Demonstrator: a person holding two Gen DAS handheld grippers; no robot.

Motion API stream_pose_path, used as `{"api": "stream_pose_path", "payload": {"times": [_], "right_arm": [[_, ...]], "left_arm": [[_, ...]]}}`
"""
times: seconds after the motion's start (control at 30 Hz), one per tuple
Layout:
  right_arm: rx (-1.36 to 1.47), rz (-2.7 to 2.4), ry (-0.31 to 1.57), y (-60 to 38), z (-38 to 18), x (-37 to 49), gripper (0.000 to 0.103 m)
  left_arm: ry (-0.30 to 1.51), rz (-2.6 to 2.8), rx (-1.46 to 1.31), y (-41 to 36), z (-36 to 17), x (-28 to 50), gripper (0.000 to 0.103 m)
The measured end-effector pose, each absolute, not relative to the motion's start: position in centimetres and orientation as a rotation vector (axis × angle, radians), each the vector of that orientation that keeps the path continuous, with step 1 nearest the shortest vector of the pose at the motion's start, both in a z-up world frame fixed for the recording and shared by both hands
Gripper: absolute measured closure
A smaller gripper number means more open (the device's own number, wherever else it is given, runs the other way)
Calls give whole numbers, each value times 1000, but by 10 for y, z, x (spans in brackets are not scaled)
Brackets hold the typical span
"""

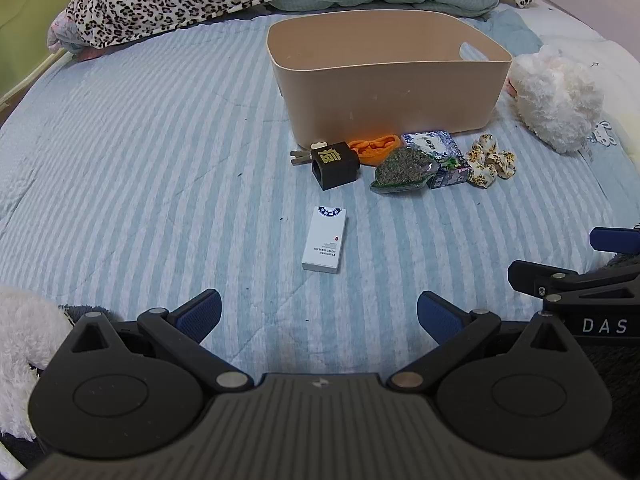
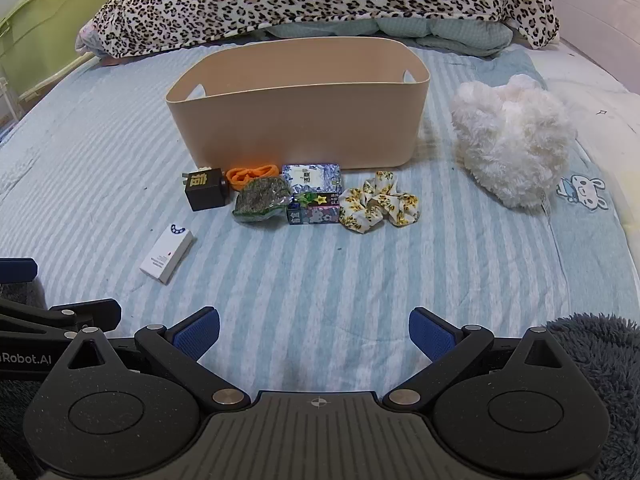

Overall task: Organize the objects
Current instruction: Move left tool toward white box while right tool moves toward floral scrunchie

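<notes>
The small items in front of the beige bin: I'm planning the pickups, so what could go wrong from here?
1. The tea packet lies against the orange band and the two patterned boxes, so gripping one may drag its neighbours.
2. The white box lies flat on the soft striped sheet; the open left tool may pinch fabric.
3. The bin wall is tall; a low carry could hit it.
</notes>
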State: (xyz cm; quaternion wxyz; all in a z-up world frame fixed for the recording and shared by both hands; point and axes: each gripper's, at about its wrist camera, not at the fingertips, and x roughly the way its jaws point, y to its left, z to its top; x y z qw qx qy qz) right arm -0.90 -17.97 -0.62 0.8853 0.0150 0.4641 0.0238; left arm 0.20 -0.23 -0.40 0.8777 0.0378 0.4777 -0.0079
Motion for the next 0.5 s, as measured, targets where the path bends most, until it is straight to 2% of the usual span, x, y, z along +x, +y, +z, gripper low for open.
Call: {"api": "stream_pose_path", "payload": {"times": [0.5], "right_arm": [[31, 48, 971, -180, -4, -7, 1]], "left_arm": [[1005, -17, 78, -2, -4, 5, 0]]}}
